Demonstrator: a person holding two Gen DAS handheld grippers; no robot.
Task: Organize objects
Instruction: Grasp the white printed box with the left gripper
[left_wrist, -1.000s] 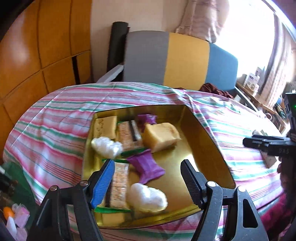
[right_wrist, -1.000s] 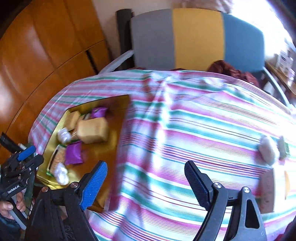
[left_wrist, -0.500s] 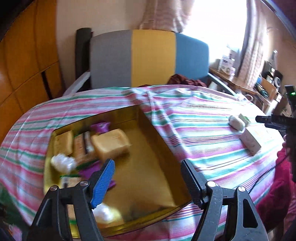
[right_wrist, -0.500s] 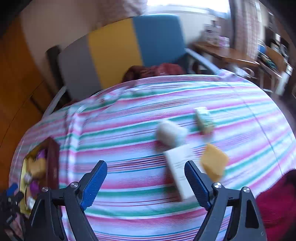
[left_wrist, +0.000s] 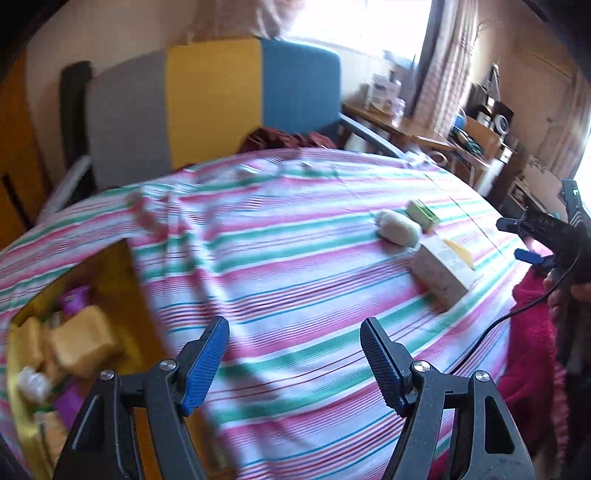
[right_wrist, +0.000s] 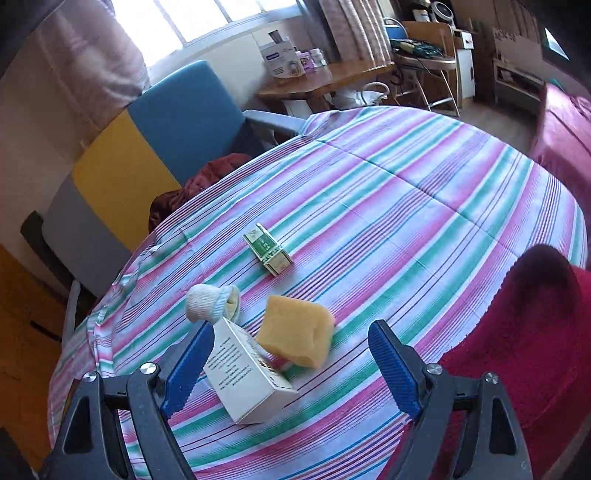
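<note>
A gold tin tray (left_wrist: 122, 280) holding sponges and wrapped snacks sits at the left of the striped tablecloth. My left gripper (left_wrist: 293, 365) is open and empty, above the cloth just right of the tray. My right gripper (right_wrist: 291, 367) is open and empty, just in front of a yellow sponge (right_wrist: 295, 334) and a white box (right_wrist: 247, 380). A rolled white sock (right_wrist: 212, 302) and a small green box (right_wrist: 267, 254) lie beyond them. The sock (left_wrist: 397, 227), white box (left_wrist: 439, 273) and right gripper (left_wrist: 535, 236) also show in the left wrist view.
A grey, yellow and blue chair (left_wrist: 207, 99) stands behind the table with a dark red cloth (right_wrist: 192, 192) on its seat. A red blanket (right_wrist: 517, 332) lies at the table's near right edge. A wooden desk (right_wrist: 325, 77) with items stands by the window.
Both grippers have swung right. The left left the tray and now faces the open cloth. The right went from the tray side to the loose items at the table's right.
</note>
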